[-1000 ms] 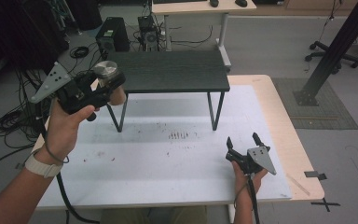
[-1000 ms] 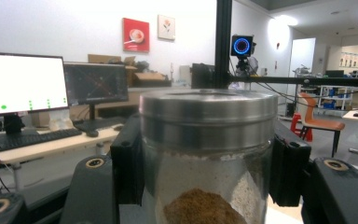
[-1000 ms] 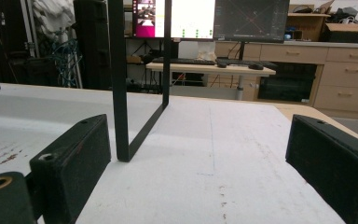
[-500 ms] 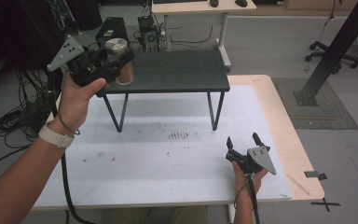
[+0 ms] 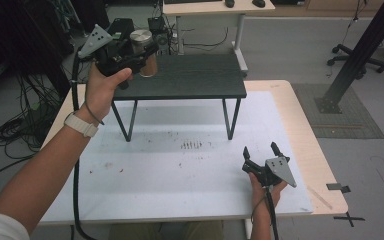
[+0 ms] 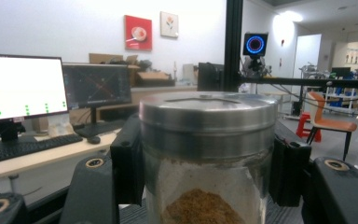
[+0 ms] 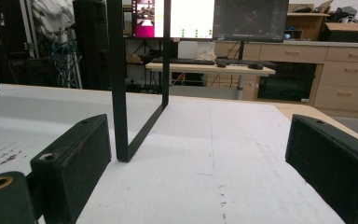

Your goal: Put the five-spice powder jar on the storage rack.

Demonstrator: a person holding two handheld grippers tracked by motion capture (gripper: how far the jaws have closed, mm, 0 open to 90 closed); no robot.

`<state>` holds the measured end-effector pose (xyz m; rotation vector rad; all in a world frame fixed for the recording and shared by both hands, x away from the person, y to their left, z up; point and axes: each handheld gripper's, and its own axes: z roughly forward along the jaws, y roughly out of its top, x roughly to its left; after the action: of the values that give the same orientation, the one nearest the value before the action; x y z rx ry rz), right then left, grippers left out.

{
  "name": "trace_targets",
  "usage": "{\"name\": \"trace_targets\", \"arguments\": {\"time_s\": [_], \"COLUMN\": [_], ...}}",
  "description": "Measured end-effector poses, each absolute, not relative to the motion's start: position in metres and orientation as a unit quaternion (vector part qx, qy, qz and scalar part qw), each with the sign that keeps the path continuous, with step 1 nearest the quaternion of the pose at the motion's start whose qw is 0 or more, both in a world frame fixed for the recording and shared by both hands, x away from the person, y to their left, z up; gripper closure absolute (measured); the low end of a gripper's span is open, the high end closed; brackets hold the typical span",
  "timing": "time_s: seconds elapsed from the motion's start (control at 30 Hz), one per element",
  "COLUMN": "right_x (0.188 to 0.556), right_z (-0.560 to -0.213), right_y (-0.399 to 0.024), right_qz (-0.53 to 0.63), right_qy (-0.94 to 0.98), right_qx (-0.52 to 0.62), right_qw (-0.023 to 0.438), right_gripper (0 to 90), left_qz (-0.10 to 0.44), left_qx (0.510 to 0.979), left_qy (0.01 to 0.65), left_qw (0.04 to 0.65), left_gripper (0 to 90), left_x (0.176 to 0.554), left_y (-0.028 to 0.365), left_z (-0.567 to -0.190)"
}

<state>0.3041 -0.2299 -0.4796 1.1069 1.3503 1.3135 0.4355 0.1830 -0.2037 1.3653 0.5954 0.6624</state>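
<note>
Office desks, monitors and trailing cables ring a pale wooden table (image 5: 314, 150) covered by a scuffed white mat (image 5: 180, 175), on which stands a low black shelf (image 5: 195, 80) on thin metal legs. At the shelf's far left corner, a glass jar (image 5: 143, 50) with a brushed metal lid (image 6: 208, 114) and brown powder inside is gripped in the left gripper (image 5: 139, 51), whose black jaws press against the jar's two sides just under the lid. The high view shows the jar at the shelf's left edge, its base at or just above the dark top; whether it rests there cannot be told. The person's left hand (image 5: 102, 87), a pale watch strap (image 5: 81, 125) at the wrist, holds the gripper out over that corner, a cable hanging from it toward the table's near edge. Well apart, near the mat's front right corner, the right gripper (image 5: 260, 152) sits low over the surface in the right hand (image 5: 265, 187), its jaws spread wide with nothing between them. Its own view looks across the mat past one of the shelf's black legs (image 7: 119, 84) toward the monitors (image 7: 205, 18) beyond.
</note>
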Motion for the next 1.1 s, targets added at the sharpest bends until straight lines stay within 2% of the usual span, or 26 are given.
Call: {"name": "trace_targets", "arguments": {"time_s": [0.5, 1.1], "right_x": [0.304, 0.304], "right_z": [-0.48, -0.48], "right_y": [-0.23, -0.23], "right_qz": [0.533, 0.533], "right_qy": [0.549, 0.551], "right_qx": [0.45, 0.446], "right_qw": [0.461, 0.461], "right_gripper": [6.9, 7.3], "left_qz": [0.304, 0.303], "left_qx": [0.603, 0.607], "left_qy": [0.27, 0.292], "left_qw": [0.687, 0.674], "left_gripper": [42.2, 42.2], "left_x": [0.477, 0.5], "left_y": [0.176, 0.166], "left_z": [-0.228, -0.252]}}
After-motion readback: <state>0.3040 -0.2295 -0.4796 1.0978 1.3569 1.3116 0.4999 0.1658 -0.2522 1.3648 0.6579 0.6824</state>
